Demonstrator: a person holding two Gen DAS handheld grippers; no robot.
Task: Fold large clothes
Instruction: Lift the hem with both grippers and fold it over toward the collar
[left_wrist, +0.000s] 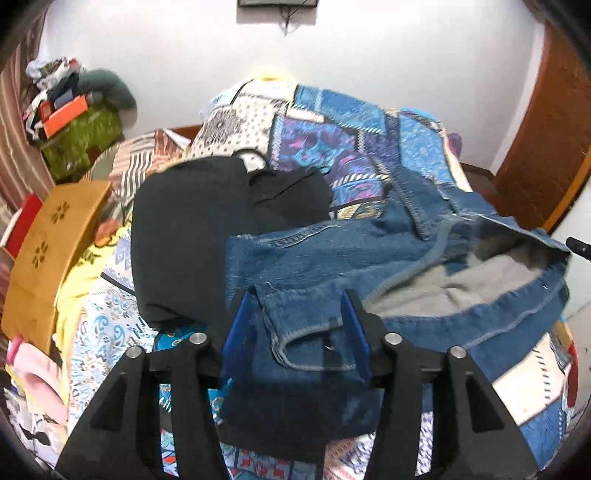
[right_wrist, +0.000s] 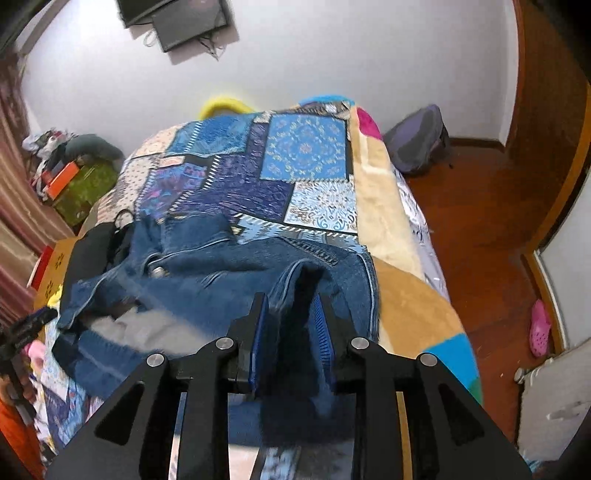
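A blue denim jacket (left_wrist: 369, 251) with grey lining (left_wrist: 461, 284) lies crumpled on the bed. My left gripper (left_wrist: 297, 299) stands wide, and a denim cuff (left_wrist: 306, 325) lies loose between its blue pads without being pressed. The right wrist view shows the same jacket (right_wrist: 221, 266) spread to the left. My right gripper (right_wrist: 290, 299) is a little apart, and a fold of denim (right_wrist: 295, 291) hangs between its pads with a gap beside it. A black garment (left_wrist: 184, 229) lies beside the jacket on the left.
The bed has a blue patchwork cover (right_wrist: 306, 155). A tan cardboard box (left_wrist: 48, 251) and a cluttered green box (left_wrist: 81, 136) stand on the left. A backpack (right_wrist: 421, 140) and a pink clog (right_wrist: 539, 328) sit on the wooden floor on the right.
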